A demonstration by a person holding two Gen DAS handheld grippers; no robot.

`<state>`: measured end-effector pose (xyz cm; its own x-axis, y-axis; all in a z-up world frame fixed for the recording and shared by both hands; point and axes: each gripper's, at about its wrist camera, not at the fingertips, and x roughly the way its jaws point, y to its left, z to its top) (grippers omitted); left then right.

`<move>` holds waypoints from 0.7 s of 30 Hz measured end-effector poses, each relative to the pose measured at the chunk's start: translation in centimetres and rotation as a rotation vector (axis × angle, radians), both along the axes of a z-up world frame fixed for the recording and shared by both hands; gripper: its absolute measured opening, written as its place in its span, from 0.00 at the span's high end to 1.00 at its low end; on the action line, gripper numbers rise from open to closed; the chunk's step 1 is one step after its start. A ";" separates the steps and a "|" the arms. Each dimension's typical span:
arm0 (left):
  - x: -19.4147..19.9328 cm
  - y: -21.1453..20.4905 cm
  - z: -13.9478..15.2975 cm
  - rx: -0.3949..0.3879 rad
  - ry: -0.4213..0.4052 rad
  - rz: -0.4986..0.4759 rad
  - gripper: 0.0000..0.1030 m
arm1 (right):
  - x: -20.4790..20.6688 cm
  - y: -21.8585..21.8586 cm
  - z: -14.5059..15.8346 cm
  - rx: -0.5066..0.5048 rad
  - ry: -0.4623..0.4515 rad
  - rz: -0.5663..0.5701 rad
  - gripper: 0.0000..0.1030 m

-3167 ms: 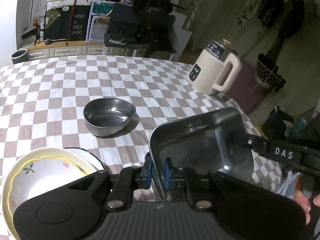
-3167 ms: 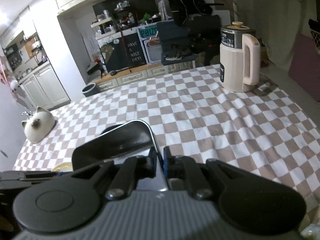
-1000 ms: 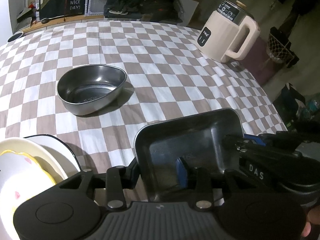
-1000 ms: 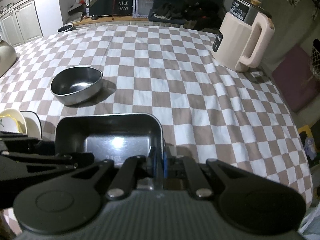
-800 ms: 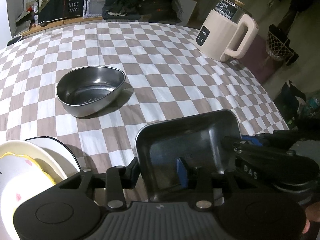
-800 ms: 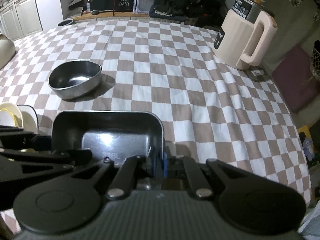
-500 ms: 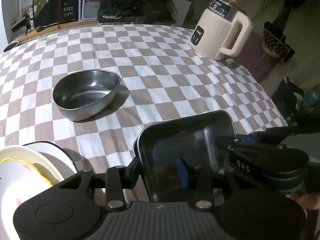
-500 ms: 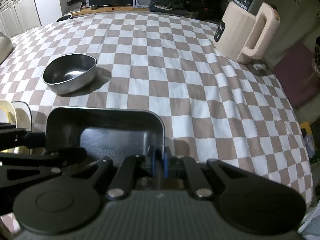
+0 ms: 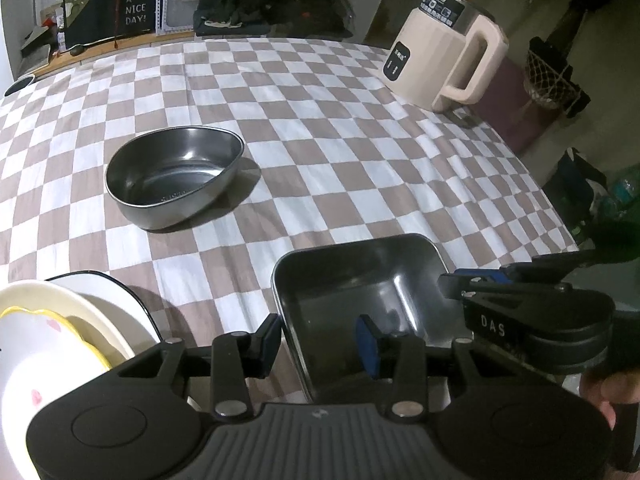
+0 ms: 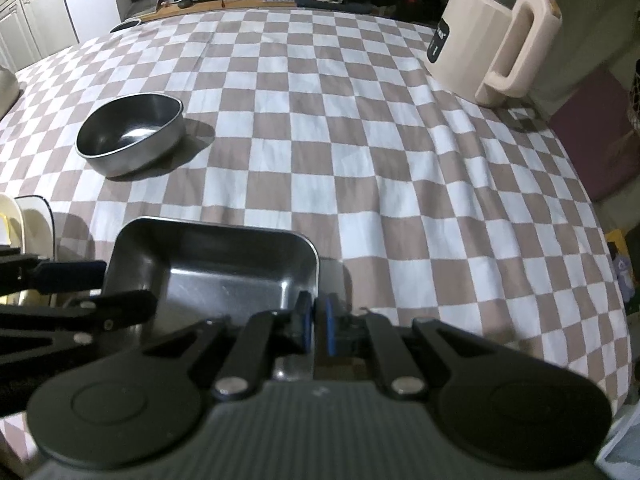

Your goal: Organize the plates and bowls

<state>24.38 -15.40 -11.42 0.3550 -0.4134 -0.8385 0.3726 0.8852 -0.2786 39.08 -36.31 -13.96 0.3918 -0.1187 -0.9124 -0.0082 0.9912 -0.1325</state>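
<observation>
A rectangular steel tray [image 9: 360, 288] [image 10: 216, 264] sits near the table's front edge. My right gripper [image 10: 316, 320] is shut on the tray's right rim. My left gripper [image 9: 320, 340] is open, its fingers straddling the tray's left rim, one pad inside the tray. An oval steel bowl [image 9: 174, 174] [image 10: 130, 138] stands farther back on the left. A stack of white and cream plates [image 9: 52, 340] [image 10: 28, 216] sits at the front left, beside my left gripper.
The table has a brown and white checkered cloth [image 9: 320, 128]. A cream electric kettle [image 9: 444, 66] [image 10: 492, 44] stands at the back right. The table's right edge drops off close to the tray.
The left gripper was shut on the tray's left rim and has opened. The tray has come down from a tilted hold to lie level near the table; the right gripper stays shut on it.
</observation>
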 end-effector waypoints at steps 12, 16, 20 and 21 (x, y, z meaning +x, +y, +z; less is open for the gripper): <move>-0.1 0.0 -0.1 -0.012 0.034 -0.009 0.57 | -0.2 -0.1 -0.1 0.042 -0.003 -0.001 0.95; -0.3 -0.4 0.0 0.001 0.024 -0.028 0.54 | 0.1 -0.4 -0.1 0.060 -0.014 -0.018 0.95; -0.2 -0.3 0.0 -0.001 0.024 -0.031 0.54 | 0.2 -0.4 -0.2 0.065 -0.008 -0.021 0.95; -0.2 -0.2 0.0 -0.004 0.026 -0.031 0.54 | 0.3 -0.5 -0.2 0.070 -0.007 -0.022 0.95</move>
<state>24.15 -15.62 -11.45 0.3202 -0.4270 -0.8457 0.3923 0.8723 -0.2919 39.35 -36.81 -14.20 0.3958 -0.0638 -0.9161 0.0145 0.9979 -0.0633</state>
